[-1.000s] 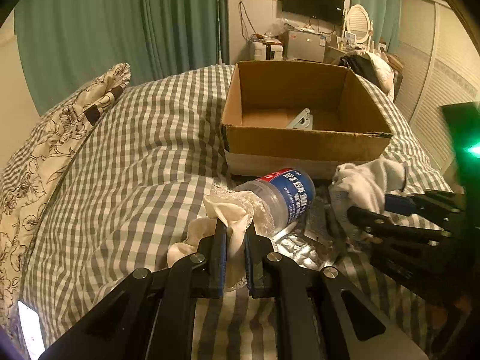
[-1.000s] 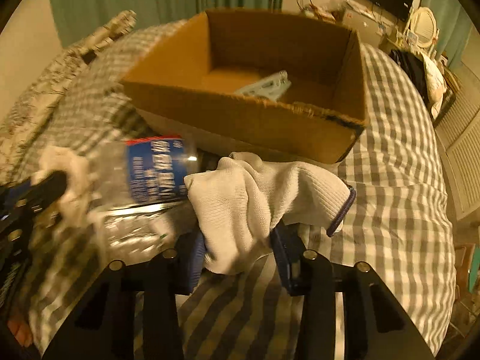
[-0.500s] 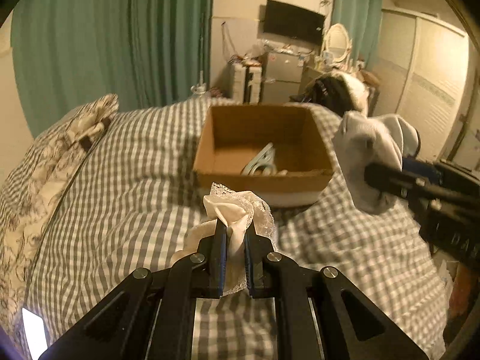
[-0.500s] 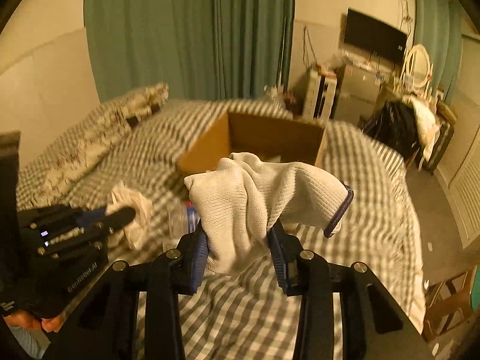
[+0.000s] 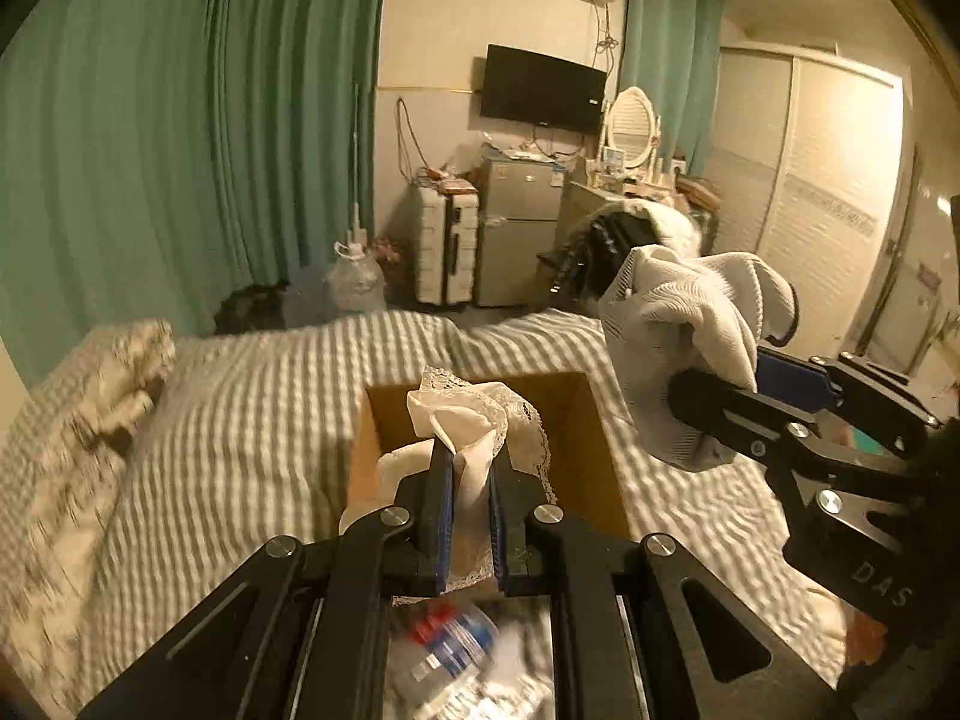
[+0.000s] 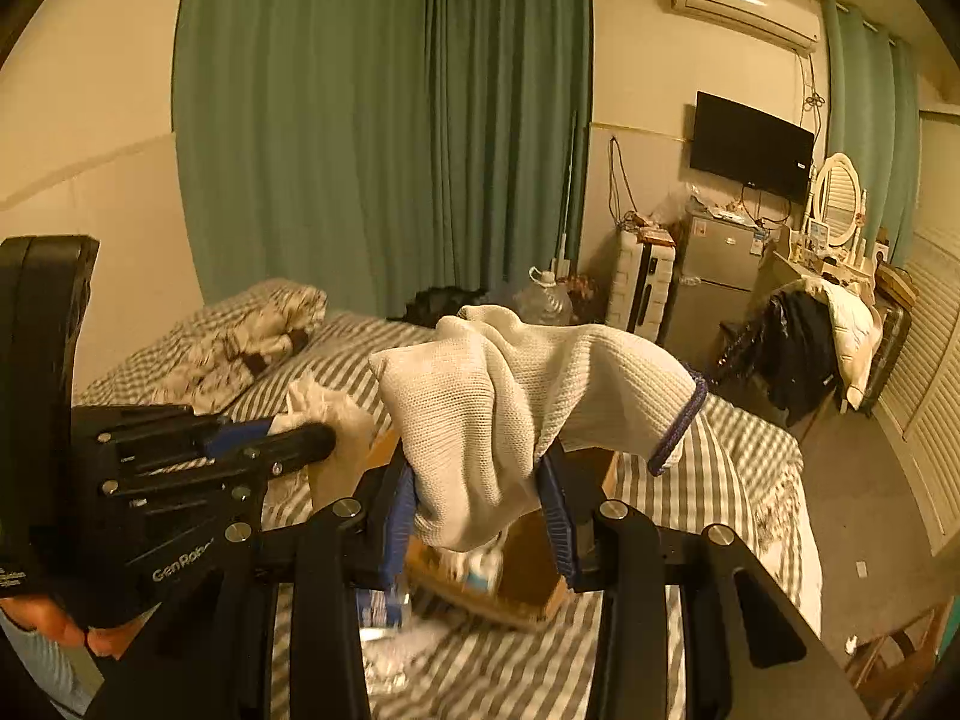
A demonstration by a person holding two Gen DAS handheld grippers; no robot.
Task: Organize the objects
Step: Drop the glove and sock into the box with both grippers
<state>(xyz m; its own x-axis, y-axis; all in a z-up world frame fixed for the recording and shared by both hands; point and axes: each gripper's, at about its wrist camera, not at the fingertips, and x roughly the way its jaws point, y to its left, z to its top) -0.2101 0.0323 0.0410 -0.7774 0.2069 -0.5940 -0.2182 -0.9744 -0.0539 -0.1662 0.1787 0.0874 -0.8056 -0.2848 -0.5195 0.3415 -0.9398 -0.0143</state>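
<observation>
Checked bed [image 5: 240, 420], both tools raised above the cardboard box [image 5: 600, 456].
Left tool [image 5: 470, 516] clamps lace cloth [image 5: 474, 420]; right tool [image 6: 480, 516] clamps white glove [image 6: 510, 396]; bottle [image 5: 450, 648] shows only in left view.

A bed [image 5: 240, 420] with a grey-and-white checked cover. On it lie a patterned pillow [image 5: 90, 384], an open cardboard box [image 5: 606, 462] and a plastic bottle [image 5: 450, 642].

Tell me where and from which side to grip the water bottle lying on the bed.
Grip the water bottle across its labelled middle, coming from above: it appears to lie on its side on the bed, so the round body offers two opposite flanks. It is blurred, so cap direction is unclear. Both grippers hold cloth now.
</observation>
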